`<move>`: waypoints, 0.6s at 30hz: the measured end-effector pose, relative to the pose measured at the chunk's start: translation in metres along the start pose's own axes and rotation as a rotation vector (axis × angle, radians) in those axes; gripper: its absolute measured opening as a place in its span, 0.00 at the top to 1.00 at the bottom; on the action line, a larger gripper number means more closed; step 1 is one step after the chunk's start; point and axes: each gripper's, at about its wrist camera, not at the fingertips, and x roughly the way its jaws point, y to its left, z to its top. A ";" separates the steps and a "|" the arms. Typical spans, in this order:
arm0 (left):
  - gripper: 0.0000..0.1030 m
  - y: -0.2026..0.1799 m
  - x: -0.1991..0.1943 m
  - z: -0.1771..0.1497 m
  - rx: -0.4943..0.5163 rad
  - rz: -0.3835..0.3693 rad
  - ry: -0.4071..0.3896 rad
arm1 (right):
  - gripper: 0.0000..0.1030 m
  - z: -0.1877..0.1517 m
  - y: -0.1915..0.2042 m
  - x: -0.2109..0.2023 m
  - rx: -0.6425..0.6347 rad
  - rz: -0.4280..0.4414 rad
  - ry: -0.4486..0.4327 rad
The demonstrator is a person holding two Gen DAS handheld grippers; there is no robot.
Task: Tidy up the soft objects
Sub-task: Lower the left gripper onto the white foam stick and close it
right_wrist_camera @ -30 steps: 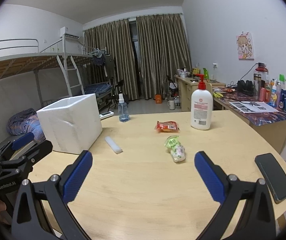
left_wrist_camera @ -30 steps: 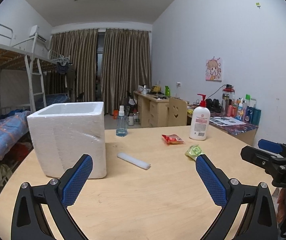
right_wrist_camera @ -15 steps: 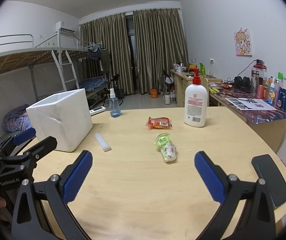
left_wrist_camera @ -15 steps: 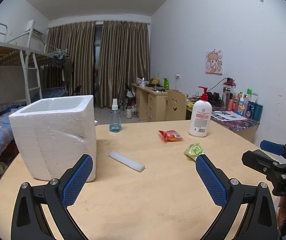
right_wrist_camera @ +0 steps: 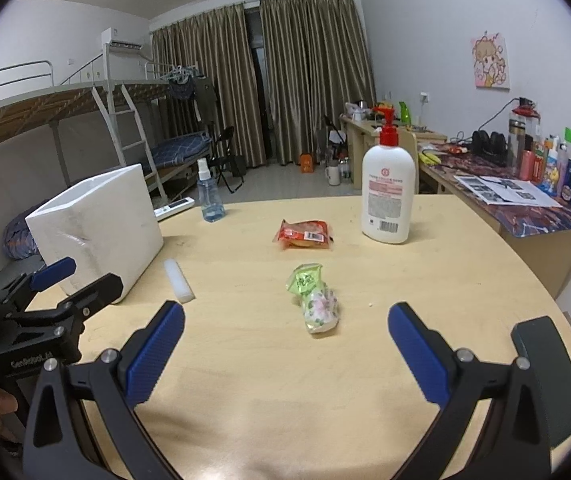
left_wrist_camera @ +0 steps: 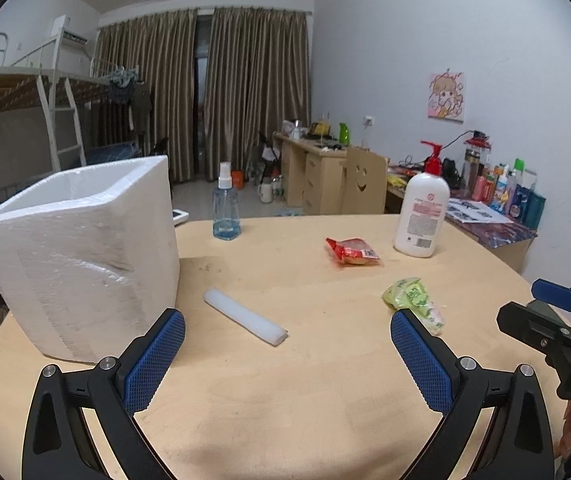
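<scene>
**Both claws wide apart above the surface**

Foam box stands left; beside it lies a white foam stick. Left claw spread, empty. Red packet — green packet ahead of the gaping right claw.

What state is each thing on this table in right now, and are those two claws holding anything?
Left claw: open, empty.
Right claw: open, empty.
Foam box: upright, open top.
White foam stick: lying flat on the table.
Green packet: lying flat, crumpled.
Red packet: lying flat, looks sealed.
Lotion bottle: upright.
Spray bottle: upright.
</scene>
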 end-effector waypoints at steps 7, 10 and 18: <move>0.00 0.005 0.035 0.004 -0.039 0.026 0.084 | 0.00 0.003 -0.007 0.026 -0.016 -0.030 0.069; 0.00 0.006 0.047 0.005 -0.049 0.031 0.117 | 0.00 0.003 -0.008 0.034 -0.020 -0.017 0.090; 0.03 0.017 0.078 0.004 -0.105 0.072 0.210 | 0.00 0.009 -0.019 0.054 -0.016 -0.013 0.127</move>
